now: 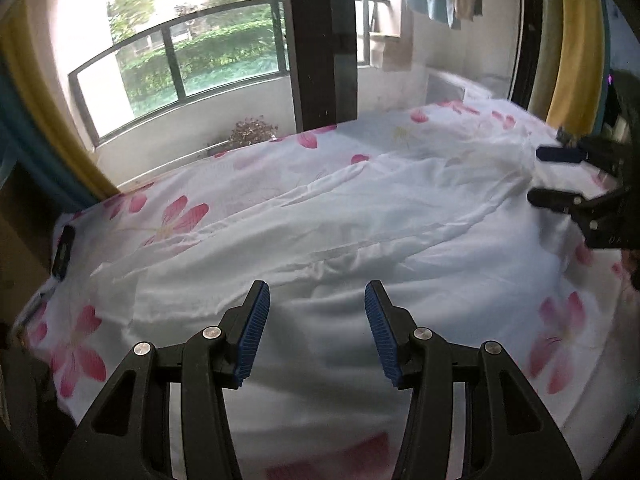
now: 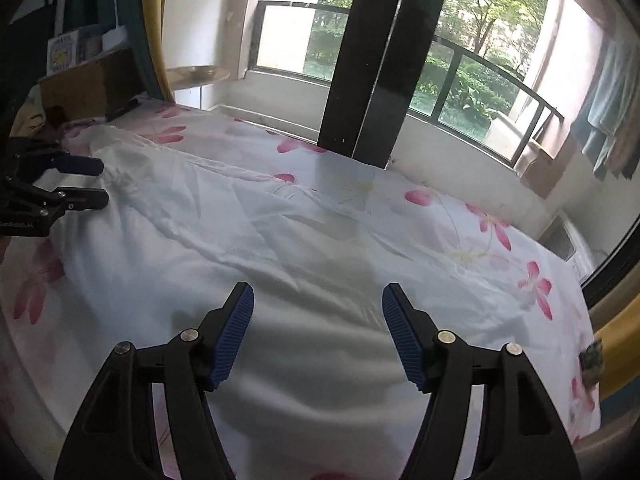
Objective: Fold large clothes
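A large white garment (image 1: pixel 360 220) lies crumpled lengthwise on a bed with a pink-flowered sheet (image 1: pixel 180 212). My left gripper (image 1: pixel 317 300) hovers just above the garment's near part, open, with nothing between its blue pads. At the right edge of the left wrist view, my right gripper (image 1: pixel 556 178) reaches in over the garment's other end, also open. In the right wrist view the right gripper (image 2: pixel 318 298) stands open over the white garment (image 2: pixel 200 220), nothing held. The left gripper (image 2: pixel 96 184) shows at the far left, over the cloth on the flowered sheet (image 2: pixel 492 220).
A dark flat device (image 1: pixel 64 246) lies at the bed's left edge. A black window pillar (image 1: pixel 320 40) and a glass balcony wall run behind the bed. A cardboard box (image 2: pixel 92 84) sits at the bed's far corner. Yellow curtains (image 1: pixel 580 40) flank the sides.
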Tool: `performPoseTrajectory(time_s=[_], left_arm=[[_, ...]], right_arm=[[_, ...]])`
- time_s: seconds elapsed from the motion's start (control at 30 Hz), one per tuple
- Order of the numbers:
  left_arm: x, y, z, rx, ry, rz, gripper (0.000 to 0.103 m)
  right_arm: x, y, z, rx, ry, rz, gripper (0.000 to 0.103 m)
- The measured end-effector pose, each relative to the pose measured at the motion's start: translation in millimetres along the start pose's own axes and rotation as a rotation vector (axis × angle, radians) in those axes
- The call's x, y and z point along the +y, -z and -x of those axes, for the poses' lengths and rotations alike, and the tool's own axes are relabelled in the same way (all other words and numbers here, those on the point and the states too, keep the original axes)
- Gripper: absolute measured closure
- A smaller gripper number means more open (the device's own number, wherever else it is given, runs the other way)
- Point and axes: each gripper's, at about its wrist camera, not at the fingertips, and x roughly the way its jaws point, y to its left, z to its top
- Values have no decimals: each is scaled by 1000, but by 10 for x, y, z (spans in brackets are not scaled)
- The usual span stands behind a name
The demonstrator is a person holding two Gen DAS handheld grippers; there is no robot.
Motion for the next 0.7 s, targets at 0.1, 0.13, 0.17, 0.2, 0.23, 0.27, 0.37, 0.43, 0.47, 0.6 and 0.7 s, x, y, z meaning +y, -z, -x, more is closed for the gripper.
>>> performPoseTrajectory(time_s=[0.1, 0.13, 0.17, 0.2, 0.23, 0.27, 0.37, 0.43, 0.47, 0.6, 0.7], left_arm=[[-8, -37, -82, 7, -9, -46, 50], [-12, -49, -105, 10, -11, -60, 50], [-17, -58, -126, 11, -13, -73, 50], [-21, -67, -148, 15, -14, -87, 50], [-26, -76, -169, 18, -17, -100, 50], [-25, -85, -186, 22, -19, -108, 50], [-1, -119, -192, 5, -9, -111, 50], [-2, -138, -198, 0, 11, -124, 51], [2, -153, -196, -7, 24, -129, 59], [61, -217, -214, -16, 58, -113, 93], [129, -276, -276, -16, 60, -101, 102]], right_arm=[[32, -34, -78, 17, -18, 26, 36], [50, -40, -102, 24, -17, 38, 36], [57, -49, -131, 31, -16, 50, 37], [55, -57, -152, 33, -18, 56, 37], [53, -67, -166, 33, -24, 59, 40], [47, -74, -182, 36, -40, 63, 53], [38, -95, -215, 43, -58, 74, 84], [30, -124, -224, 38, -72, 79, 95], [21, -143, -217, 32, -74, 80, 98], [-58, -262, -194, -4, -82, 72, 101], [-122, -363, -226, -18, -78, 68, 101]])
